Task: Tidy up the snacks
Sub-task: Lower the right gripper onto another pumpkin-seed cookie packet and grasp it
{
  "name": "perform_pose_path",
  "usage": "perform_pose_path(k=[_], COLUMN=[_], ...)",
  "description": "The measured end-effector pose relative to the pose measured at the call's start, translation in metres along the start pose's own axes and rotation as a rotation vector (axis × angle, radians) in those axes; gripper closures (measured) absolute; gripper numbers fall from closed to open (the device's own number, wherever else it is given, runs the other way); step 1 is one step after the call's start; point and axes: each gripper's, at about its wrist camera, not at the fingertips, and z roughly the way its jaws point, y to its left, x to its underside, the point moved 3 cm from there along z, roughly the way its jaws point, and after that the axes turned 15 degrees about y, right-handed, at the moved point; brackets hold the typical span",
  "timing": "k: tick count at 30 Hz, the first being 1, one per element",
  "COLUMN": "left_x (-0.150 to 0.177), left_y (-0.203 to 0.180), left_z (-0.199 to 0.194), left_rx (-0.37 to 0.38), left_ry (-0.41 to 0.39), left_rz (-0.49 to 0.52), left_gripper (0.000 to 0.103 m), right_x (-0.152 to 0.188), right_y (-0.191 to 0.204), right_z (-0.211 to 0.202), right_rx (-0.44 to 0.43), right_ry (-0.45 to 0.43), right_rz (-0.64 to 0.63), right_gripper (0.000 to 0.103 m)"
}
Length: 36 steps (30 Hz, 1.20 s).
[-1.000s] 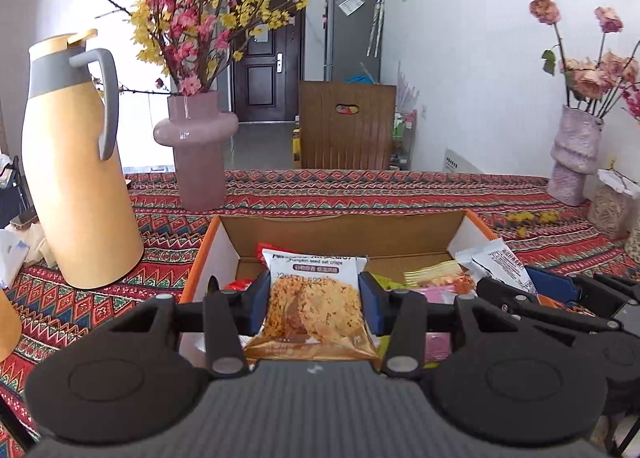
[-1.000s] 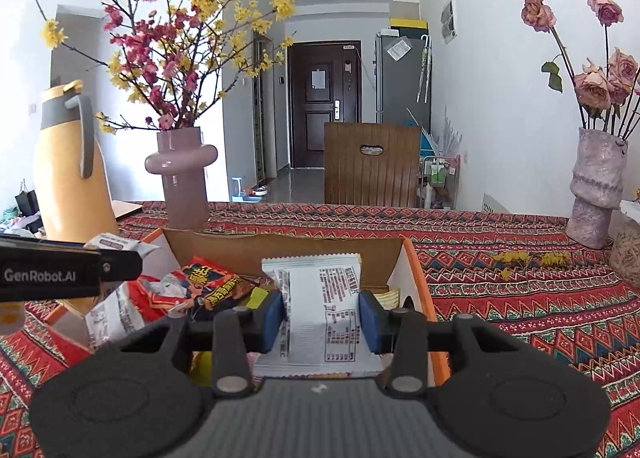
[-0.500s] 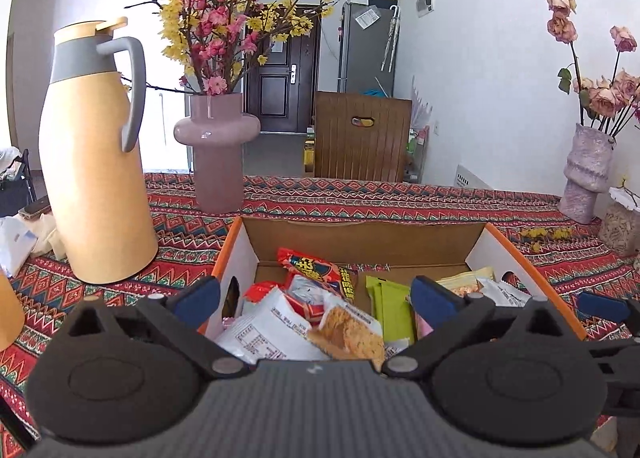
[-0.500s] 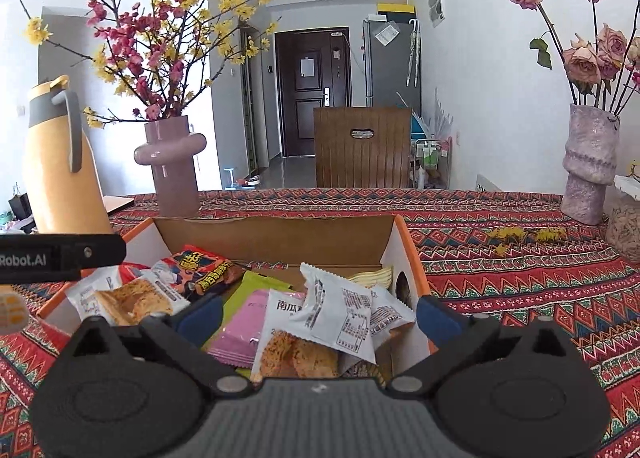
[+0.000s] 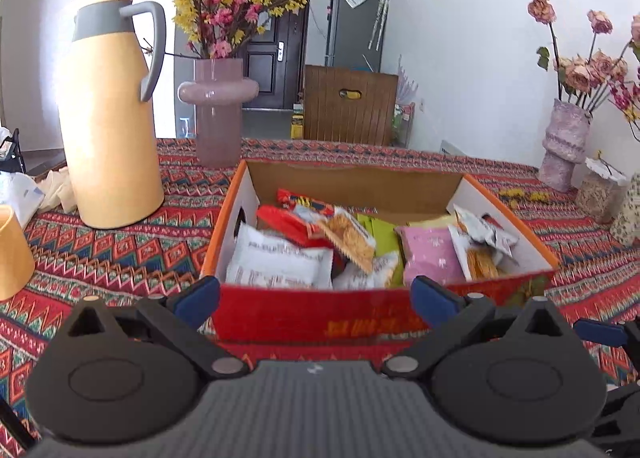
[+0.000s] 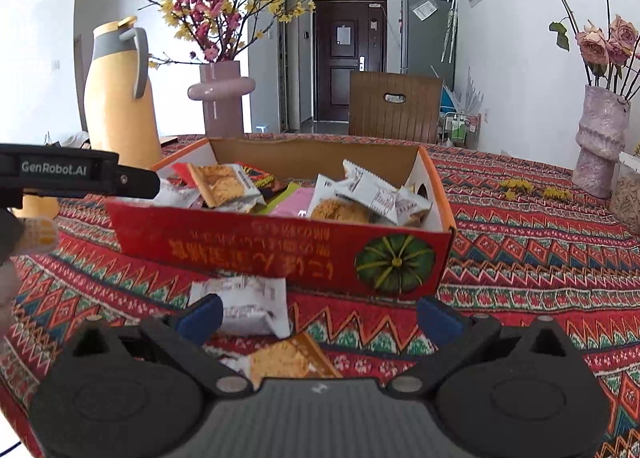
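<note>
A red and orange cardboard box [image 5: 312, 318] [image 6: 280, 246] sits on the patterned tablecloth and holds several snack packets. Among them are a white packet [image 5: 276, 266], a pink one [image 5: 430, 256] and a cracker packet [image 6: 224, 186]. My left gripper [image 5: 316, 298] stands open in front of the box's near wall, with nothing between its fingers. My right gripper [image 6: 318, 314] is open too, low over the cloth before the box. Two packets lie loose on the cloth there: a white packet [image 6: 250, 304] by its left finger and an orange cracker packet [image 6: 288, 360] close to the camera.
A tall yellow jug [image 5: 108, 118] stands left of the box, a mauve vase [image 5: 218, 110] of blossoms behind it. A pale vase [image 6: 600, 138] of dried roses stands far right. A gloved hand [image 6: 36, 234] holds the left gripper's body [image 6: 72, 174].
Both grippers opened and let their packets drop into the box. Both then drew back and down, so the box's near wall now faces them.
</note>
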Motion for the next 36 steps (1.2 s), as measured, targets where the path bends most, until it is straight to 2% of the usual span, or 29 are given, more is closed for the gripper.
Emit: perform_pose_path(k=[6,14,20,25,31,36], left_x=[0.027,0.044,0.046,0.047,0.049,0.047], left_y=[0.001,0.007,0.009,0.004,-0.001,-0.010], left_z=[-0.003,-0.008,-0.009,-0.009,-0.004,0.003], left_rx=[0.009,0.009,0.015,0.023,0.027,0.042], left_ry=[0.061,0.105,0.111,0.118,0.135,0.162], left_rz=[0.025,0.022,0.011,0.017,0.021,0.019], left_gripper=[0.000,0.000,0.000,0.000,0.000,0.000], right_x=[0.019,0.017,0.015,0.015,0.017,0.024], right_y=[0.003,0.015,0.012,0.016,0.018,0.011], right_z=[0.005,0.025,0.029,0.025,0.021,0.014], right_rx=[-0.009,-0.028,-0.095,-0.122,-0.133,-0.133], right_ry=[0.068,0.149,0.169,0.164,0.152,0.123], right_rz=[-0.041,-0.115,-0.120,-0.155,-0.170,-0.126], right_gripper=[0.000,0.002,0.016,0.034,0.047,0.050])
